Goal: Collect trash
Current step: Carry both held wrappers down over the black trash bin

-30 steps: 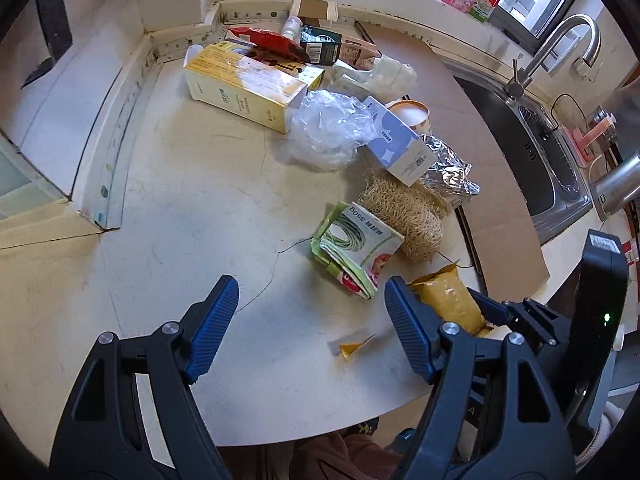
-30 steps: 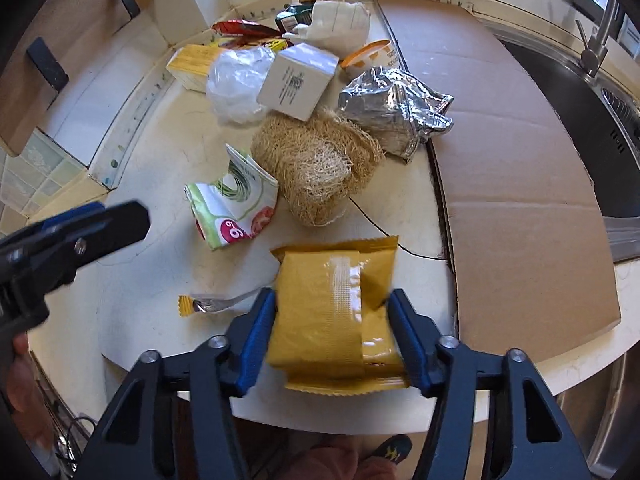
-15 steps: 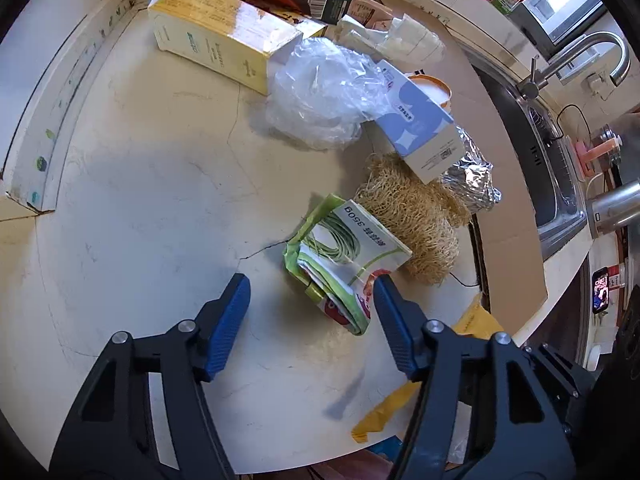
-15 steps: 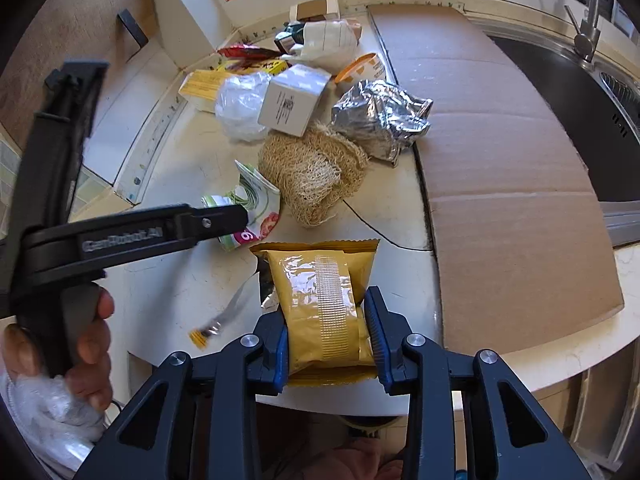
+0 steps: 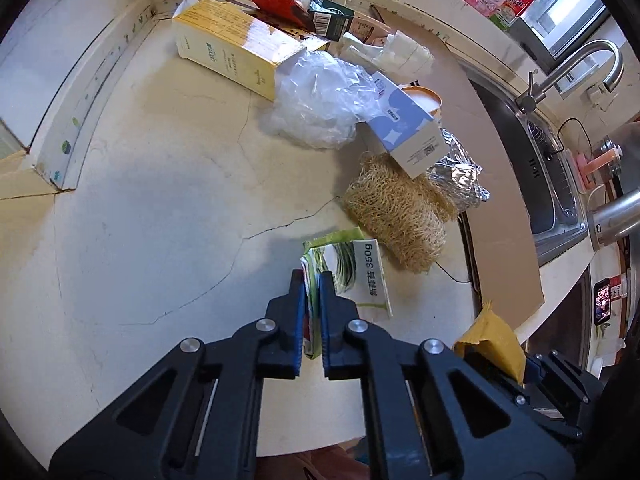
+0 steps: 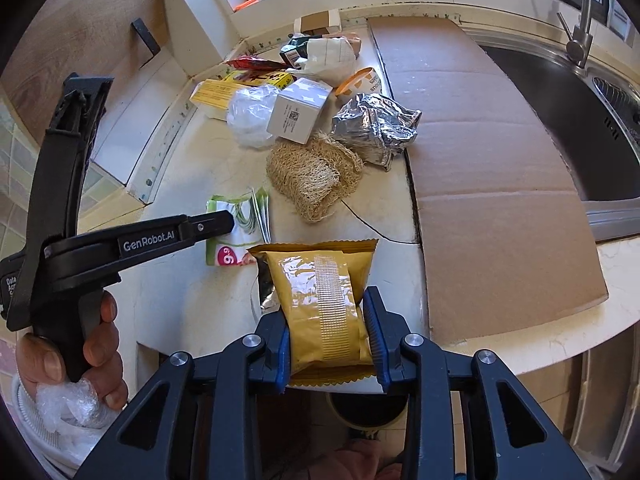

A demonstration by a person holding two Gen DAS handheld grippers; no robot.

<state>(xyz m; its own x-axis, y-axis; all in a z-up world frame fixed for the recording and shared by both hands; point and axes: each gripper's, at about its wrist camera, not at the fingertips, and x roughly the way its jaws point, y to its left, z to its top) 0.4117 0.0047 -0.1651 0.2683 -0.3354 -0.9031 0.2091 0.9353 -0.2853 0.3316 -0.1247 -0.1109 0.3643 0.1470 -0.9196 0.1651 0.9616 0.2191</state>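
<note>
My left gripper is shut on the edge of a green and white food packet lying on the counter; the gripper also shows in the right wrist view, on the packet. My right gripper is shut on a yellow snack wrapper and holds it above the counter's front edge; the wrapper shows in the left wrist view. A loofah pad, crumpled foil, a clear plastic bag and small boxes lie behind.
A yellow carton, red wrapper and paper cup sit at the back corner. Flat cardboard covers the counter's right side beside a steel sink. A round bin opening is below the counter edge.
My left gripper moved forward and closed on the green packet. My right gripper has lifted the yellow wrapper slightly and drawn it toward the counter's front edge.
</note>
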